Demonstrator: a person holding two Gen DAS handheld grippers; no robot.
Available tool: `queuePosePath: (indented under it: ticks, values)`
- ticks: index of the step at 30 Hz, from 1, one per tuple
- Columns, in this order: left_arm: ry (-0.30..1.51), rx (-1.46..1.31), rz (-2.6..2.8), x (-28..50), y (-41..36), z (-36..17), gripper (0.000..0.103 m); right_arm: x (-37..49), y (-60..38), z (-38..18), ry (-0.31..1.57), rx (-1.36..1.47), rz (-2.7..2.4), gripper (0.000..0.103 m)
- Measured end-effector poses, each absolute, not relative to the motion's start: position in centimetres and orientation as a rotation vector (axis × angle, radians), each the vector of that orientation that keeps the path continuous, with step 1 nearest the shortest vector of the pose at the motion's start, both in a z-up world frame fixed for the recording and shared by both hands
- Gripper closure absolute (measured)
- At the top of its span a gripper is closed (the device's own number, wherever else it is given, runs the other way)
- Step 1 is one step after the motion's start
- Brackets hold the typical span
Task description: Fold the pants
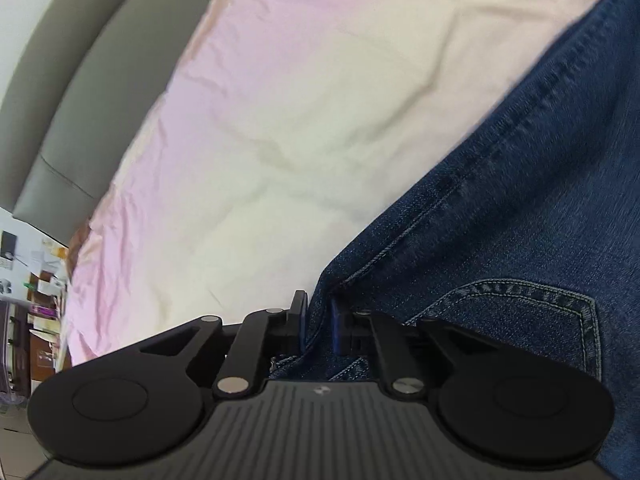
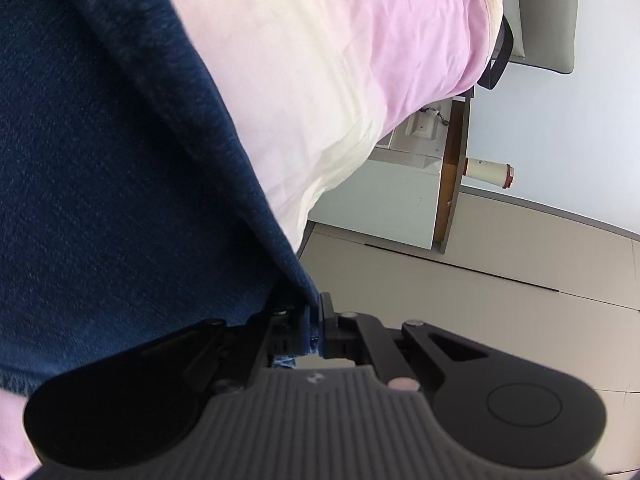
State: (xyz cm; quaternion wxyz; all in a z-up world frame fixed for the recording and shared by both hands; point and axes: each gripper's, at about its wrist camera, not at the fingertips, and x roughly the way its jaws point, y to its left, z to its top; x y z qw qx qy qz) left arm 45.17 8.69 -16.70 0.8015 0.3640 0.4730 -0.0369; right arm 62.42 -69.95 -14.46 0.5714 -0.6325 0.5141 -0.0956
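Dark blue denim pants (image 1: 520,208) lie on a bed covered by a pink and cream sheet (image 1: 280,120). In the left wrist view a back pocket (image 1: 532,312) with pale stitching shows at the lower right, and my left gripper (image 1: 318,320) is shut on a thick fold of the pants' edge. In the right wrist view the pants (image 2: 100,152) fill the left side. My right gripper (image 2: 315,316) is shut on the pants' edge near the corner of the sheet (image 2: 320,80), the denim pinched between both pads.
A grey padded headboard (image 1: 80,92) runs along the far left of the bed. A cluttered shelf (image 1: 32,280) stands beyond the bed's edge. In the right wrist view a white cabinet (image 2: 384,200), a brown board (image 2: 452,176) and beige floor tiles (image 2: 480,292) lie beside the bed.
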Motion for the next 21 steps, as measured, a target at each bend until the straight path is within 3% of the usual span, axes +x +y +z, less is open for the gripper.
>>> queuePosePath:
  ticks: [8, 11, 12, 13, 15, 16, 17, 19, 21]
  values:
    - [1.057, 0.751, -0.056, 46.6, 8.5, -19.4, 0.088, 62.4, -69.7, -13.1, 1.219, -1.477, -0.274, 0.103]
    - [1.04, 0.768, -0.049, 46.6, 8.2, -19.8, 0.078, 62.2, -69.7, -13.4, 1.225, -1.48, -0.28, 0.103]
    - [1.03, 0.784, -0.055, 46.3, 8.2, -19.7, 0.07, 62.3, -69.6, -13.6, 1.226, -1.487, -0.278, 0.103]
    - [1.015, 0.8, -0.049, 46.0, 8.1, -19.4, 0.048, 62.4, -69.6, -13.7, 1.224, -1.489, -0.277, 0.103]
    - [1.001, 0.783, -0.037, 46.1, 7.7, -18.2, 0.021, 62.5, -69.6, -13.6, 1.217, -1.463, -0.28, 0.103]
    - [1.002, 0.757, -0.036, 46.0, 7.9, -17.6, 0.022, 62.5, -69.6, -13.4, 1.212, -1.445, -0.281, 0.103]
    - [1.007, 0.732, -0.031, 45.8, 7.9, -16.9, 0.022, 62.5, -69.6, -13.1, 1.203, -1.419, -0.278, 0.099]
    - [0.997, 0.694, -0.027, 45.1, 7.5, -15.5, 0.022, 62.4, -69.8, -12.2, 1.182, -1.374, -0.29, 0.048]
    - [0.982, 0.674, -0.031, 43.7, 6.5, -14.3, 0.022, 62.1, -70.2, -10.8, 1.15, -1.322, -0.298, 0.042]
